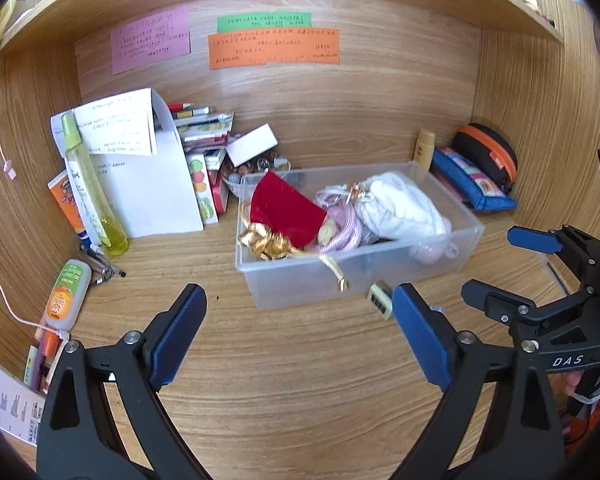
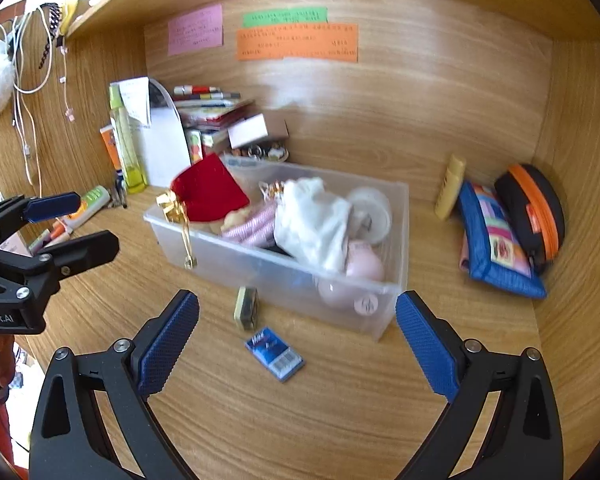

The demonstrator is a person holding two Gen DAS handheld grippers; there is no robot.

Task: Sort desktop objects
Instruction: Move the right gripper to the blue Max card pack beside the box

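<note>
Right wrist view: clear plastic bin [image 2: 396, 240] already holds a red velvet pouch [image 2: 210, 190] and white cloth [image 2: 312, 220]; small cream eraser [image 2: 246, 307] and blue card packet [image 2: 275, 354] lie loose on the wooden worktop [image 2: 300, 420]. Left tool [image 1: 300, 336] and right tool [image 2: 298, 344] both spread, empty. Sorting judged partial.

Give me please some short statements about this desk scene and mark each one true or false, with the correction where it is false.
1. The red pouch lies in the clear plastic box. True.
2. Both tongs are closed on objects. False: the left tongs and the right tongs stand open with nothing between them.
3. A small blue packet lies on the desk in front of the box. True.
4. The orange note hangs above the green note. False: the green one is above.
5. The blue pencil case is inside the box. False: it lies to the right of the box.
</note>
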